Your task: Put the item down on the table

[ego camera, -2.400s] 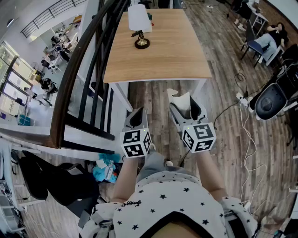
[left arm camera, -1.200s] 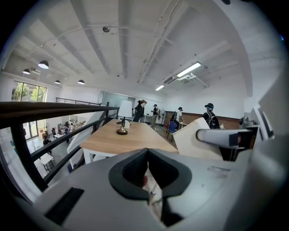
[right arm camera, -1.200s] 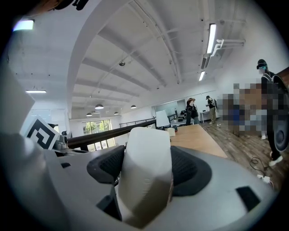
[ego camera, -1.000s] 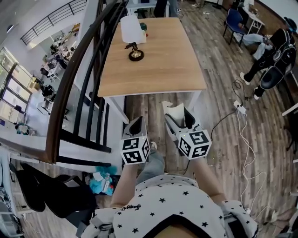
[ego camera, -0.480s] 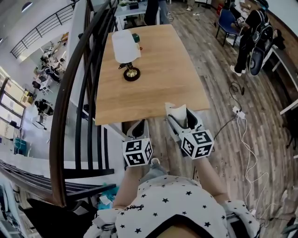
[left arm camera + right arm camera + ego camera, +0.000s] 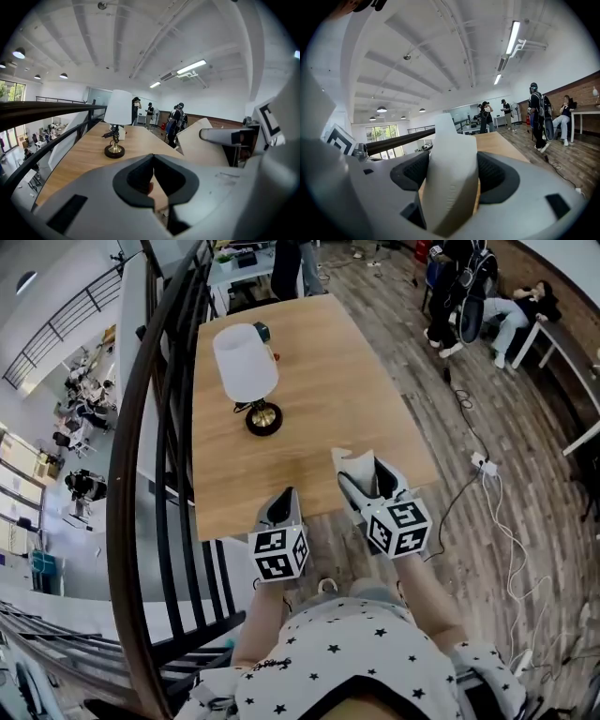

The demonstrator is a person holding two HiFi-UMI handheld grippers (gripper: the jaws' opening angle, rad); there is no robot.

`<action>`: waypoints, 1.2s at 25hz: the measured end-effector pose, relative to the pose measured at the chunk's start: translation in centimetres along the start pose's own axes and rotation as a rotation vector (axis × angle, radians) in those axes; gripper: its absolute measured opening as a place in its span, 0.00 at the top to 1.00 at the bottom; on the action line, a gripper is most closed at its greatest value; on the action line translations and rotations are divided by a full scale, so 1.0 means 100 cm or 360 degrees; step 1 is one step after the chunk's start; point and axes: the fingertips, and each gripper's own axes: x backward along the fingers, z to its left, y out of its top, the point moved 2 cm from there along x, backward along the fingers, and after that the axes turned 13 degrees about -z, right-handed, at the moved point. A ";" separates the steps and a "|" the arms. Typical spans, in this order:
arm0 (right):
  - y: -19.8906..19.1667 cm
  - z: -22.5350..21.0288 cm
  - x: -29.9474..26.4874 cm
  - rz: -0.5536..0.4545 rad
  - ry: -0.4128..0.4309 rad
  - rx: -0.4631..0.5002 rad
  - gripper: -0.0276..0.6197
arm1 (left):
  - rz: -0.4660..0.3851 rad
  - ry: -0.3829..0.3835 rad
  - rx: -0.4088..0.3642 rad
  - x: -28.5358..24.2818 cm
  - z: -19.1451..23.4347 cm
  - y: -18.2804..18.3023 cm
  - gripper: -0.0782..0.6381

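My right gripper (image 6: pixel 364 472) is shut on a white, bent, shell-like item (image 6: pixel 356 463) that sticks up between its jaws. It hangs over the near edge of the wooden table (image 6: pixel 319 381). In the right gripper view the white item (image 6: pixel 452 197) fills the gap between the dark pads. My left gripper (image 6: pixel 280 505) sits beside it, just short of the table's near edge, shut with nothing in it. In the left gripper view the pads (image 6: pixel 140 176) meet, and the white item (image 6: pixel 199 143) shows at the right.
A table lamp (image 6: pixel 248 376) with a white shade and brass base stands on the table's left half. A black stair railing (image 6: pixel 155 446) runs along the left. People (image 6: pixel 469 282) stand and sit at the back right. A cable and power strip (image 6: pixel 483 465) lie on the floor.
The person has walked up to the table. Both grippers, earlier over the floor short of it, now reach its near edge. The right gripper's hold on the white item is unchanged.
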 end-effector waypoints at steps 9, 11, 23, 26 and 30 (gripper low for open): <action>-0.028 -0.057 -0.049 0.0138 -0.0114 0.0001 0.48 | 0.0075 -0.0018 0.0036 -0.054 0.017 -0.010 0.87; -0.034 -0.072 -0.064 0.0156 -0.0130 -0.0002 0.48 | 0.0086 -0.0002 0.0045 -0.068 0.025 -0.012 0.87; -0.067 -0.166 -0.154 0.0319 -0.0141 0.0062 0.48 | 0.0133 0.0111 0.0144 -0.158 0.054 -0.020 0.87; -0.080 -0.182 -0.178 0.0376 -0.0138 0.0101 0.48 | 0.0165 0.0124 0.0161 -0.179 0.062 -0.028 0.87; -0.103 -0.188 -0.200 0.0468 -0.0100 0.0110 0.48 | 0.0207 0.0147 0.0174 -0.196 0.068 -0.036 0.87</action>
